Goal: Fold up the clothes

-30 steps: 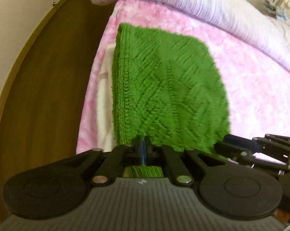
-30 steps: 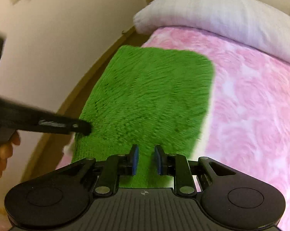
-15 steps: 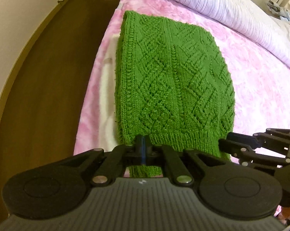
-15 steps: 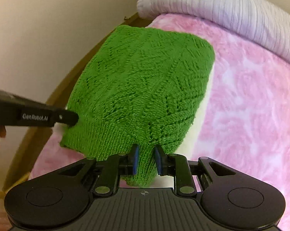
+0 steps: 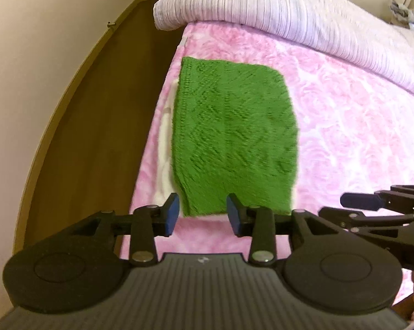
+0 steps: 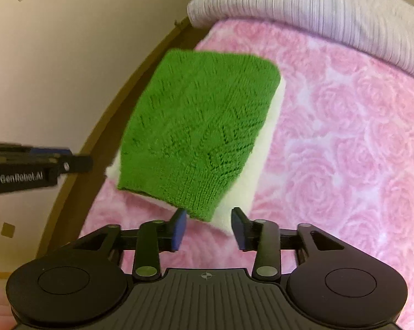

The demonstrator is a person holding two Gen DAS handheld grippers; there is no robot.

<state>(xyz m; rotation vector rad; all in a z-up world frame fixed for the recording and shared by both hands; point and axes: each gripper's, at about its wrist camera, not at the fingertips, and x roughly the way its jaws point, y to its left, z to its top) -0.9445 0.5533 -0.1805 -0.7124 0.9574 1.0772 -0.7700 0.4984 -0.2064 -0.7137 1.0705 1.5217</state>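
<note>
While both pairs of tongs stand spread with nothing between their pads, the left tongs [image 5: 202, 214] and the right tongs [image 6: 209, 228] hang just short of the near ribbed hem of the green knitted sweater [image 5: 234, 137], one toward each near corner of it. That sweater lies flat as a tidy rectangle, stacked on a white folded garment [image 6: 264, 148] that shows along its edges. The stack sits on the pink rose-patterned blanket [image 5: 358, 137] of the bed, close to the bed's edge on the side of the wooden floor [image 5: 97, 137], and well short of the striped duvet [image 5: 289, 8] bunched beyond its far end.

By its open cable-and-lace knit, the sweater should be soft, floppy and fairly light, with some stretch; it will sag and drape from any held point, and the loose stitches could snag on a pad. The firmest hold looks to be the ribbed hem, pinched through all layers at both near corners at once so the fold stays square.

As it lies, it already reads as folded; whether another fold is meant I cannot judge.
</note>
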